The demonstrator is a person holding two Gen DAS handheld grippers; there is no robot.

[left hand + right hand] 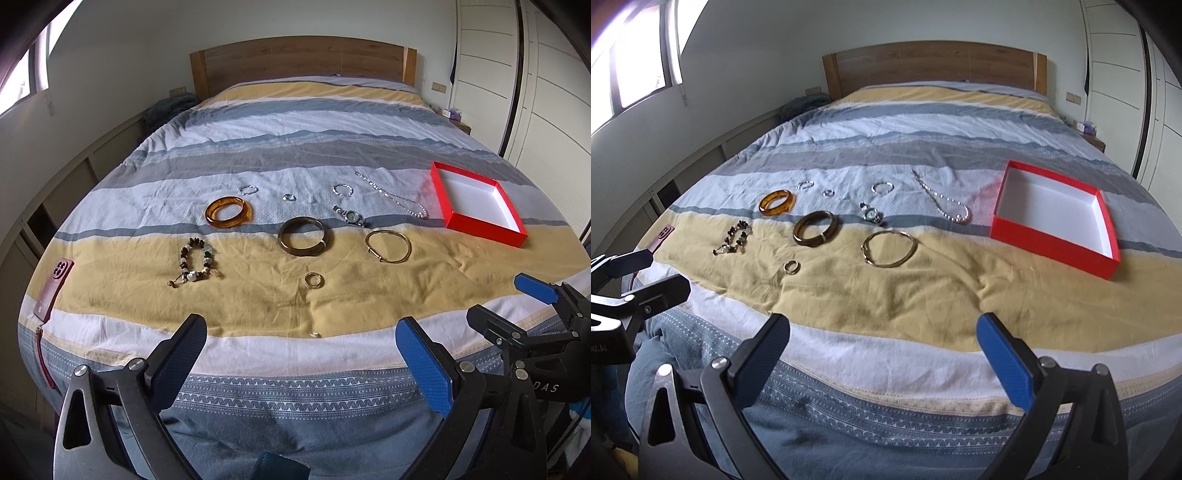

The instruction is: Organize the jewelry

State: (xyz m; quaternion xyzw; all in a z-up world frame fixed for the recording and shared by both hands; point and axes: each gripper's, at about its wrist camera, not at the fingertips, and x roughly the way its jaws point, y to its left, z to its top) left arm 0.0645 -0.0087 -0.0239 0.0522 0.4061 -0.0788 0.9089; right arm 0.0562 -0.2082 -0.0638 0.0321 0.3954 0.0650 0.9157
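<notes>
Both your grippers, left gripper [301, 354] and right gripper [882, 350], hover spread wide and empty; red box [1052, 236] lies at two o'clock of the gold bangle [890, 249].

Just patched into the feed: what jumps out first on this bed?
The red box, open with a bare white inside, sits on the bed's right side. Left of it, jewelry lies spread over the striped bedspread: an amber bangle, a dark bangle, a thin gold bangle and a silver chain. Both the left gripper and right gripper hang open, holding nothing.
</notes>
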